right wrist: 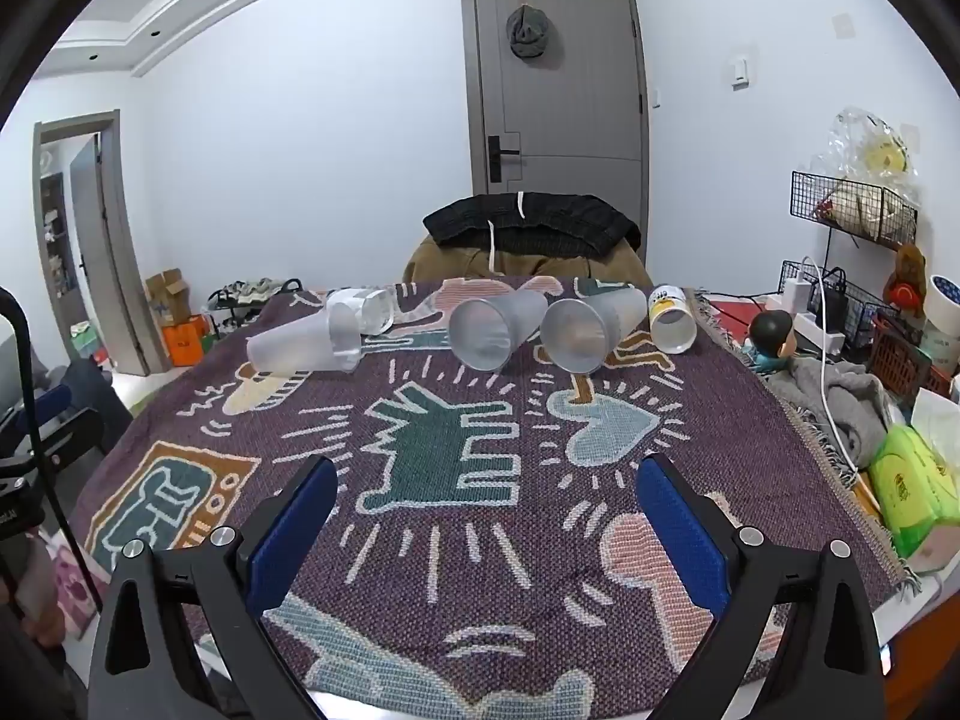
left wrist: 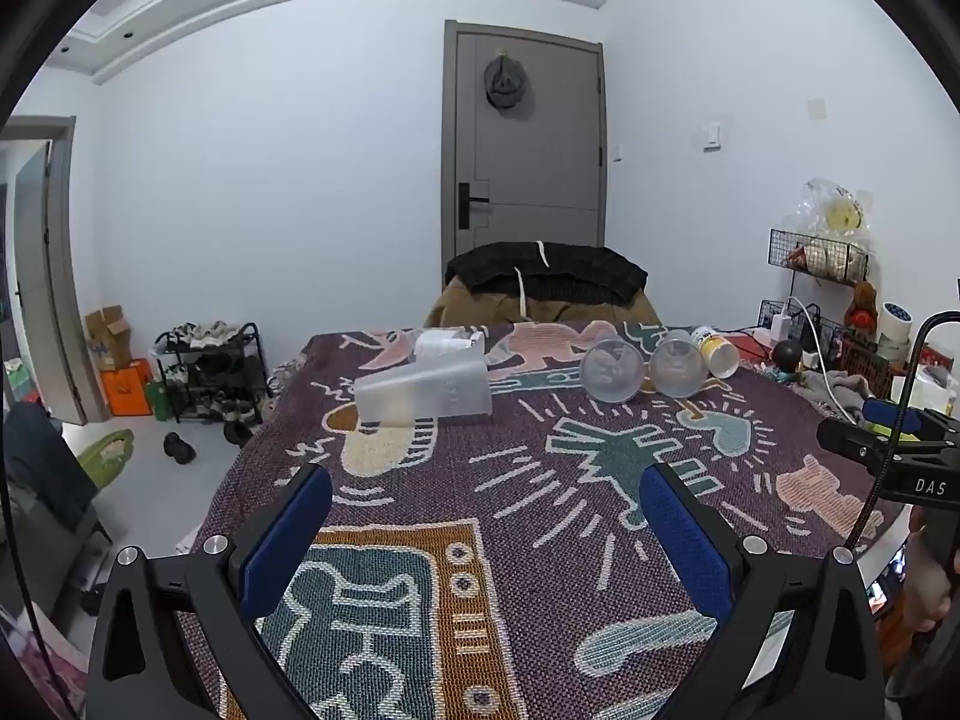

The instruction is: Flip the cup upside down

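Several cups lie on their sides at the far end of a patterned purple tablecloth [right wrist: 456, 540]. A frosted cup [left wrist: 423, 390] [right wrist: 300, 345] lies far left, a clear one [right wrist: 366, 309] behind it. Two frosted cups [right wrist: 492, 327] [right wrist: 585, 330] lie with mouths toward me, also in the left wrist view [left wrist: 612, 369] [left wrist: 678, 363]. A white and yellow cup [right wrist: 672, 318] lies far right. My left gripper [left wrist: 486, 504] and right gripper [right wrist: 486, 495] are open and empty, well short of the cups.
A chair draped with dark clothes [right wrist: 528, 228] stands behind the table. To the right are wire racks [right wrist: 852, 210], a figurine [right wrist: 771, 339], a grey cloth [right wrist: 840, 396], a white cable and a green tissue pack [right wrist: 912, 480]. A shoe rack [left wrist: 210, 372] stands left on the floor.
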Tool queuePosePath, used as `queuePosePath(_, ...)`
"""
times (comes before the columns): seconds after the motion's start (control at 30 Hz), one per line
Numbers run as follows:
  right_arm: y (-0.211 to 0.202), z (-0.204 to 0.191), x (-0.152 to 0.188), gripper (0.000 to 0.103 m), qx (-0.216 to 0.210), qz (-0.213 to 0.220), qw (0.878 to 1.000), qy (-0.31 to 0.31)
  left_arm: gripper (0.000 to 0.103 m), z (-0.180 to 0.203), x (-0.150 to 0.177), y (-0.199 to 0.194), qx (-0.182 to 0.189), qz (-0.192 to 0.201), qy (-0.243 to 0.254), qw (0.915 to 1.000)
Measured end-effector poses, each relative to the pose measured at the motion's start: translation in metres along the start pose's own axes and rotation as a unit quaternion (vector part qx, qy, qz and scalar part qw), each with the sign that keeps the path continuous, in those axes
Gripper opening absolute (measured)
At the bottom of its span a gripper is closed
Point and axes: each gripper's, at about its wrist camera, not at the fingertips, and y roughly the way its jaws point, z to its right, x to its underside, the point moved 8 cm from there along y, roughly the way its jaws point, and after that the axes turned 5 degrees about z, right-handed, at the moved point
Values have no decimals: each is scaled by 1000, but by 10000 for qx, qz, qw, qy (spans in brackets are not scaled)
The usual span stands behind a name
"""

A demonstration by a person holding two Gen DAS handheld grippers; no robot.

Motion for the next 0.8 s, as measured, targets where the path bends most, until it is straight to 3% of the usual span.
queuePosePath(0.8, -1, 3, -4, 100, 18, 27, 10000, 45, 103, 0, 1, 0, -22, 31, 16, 10000)
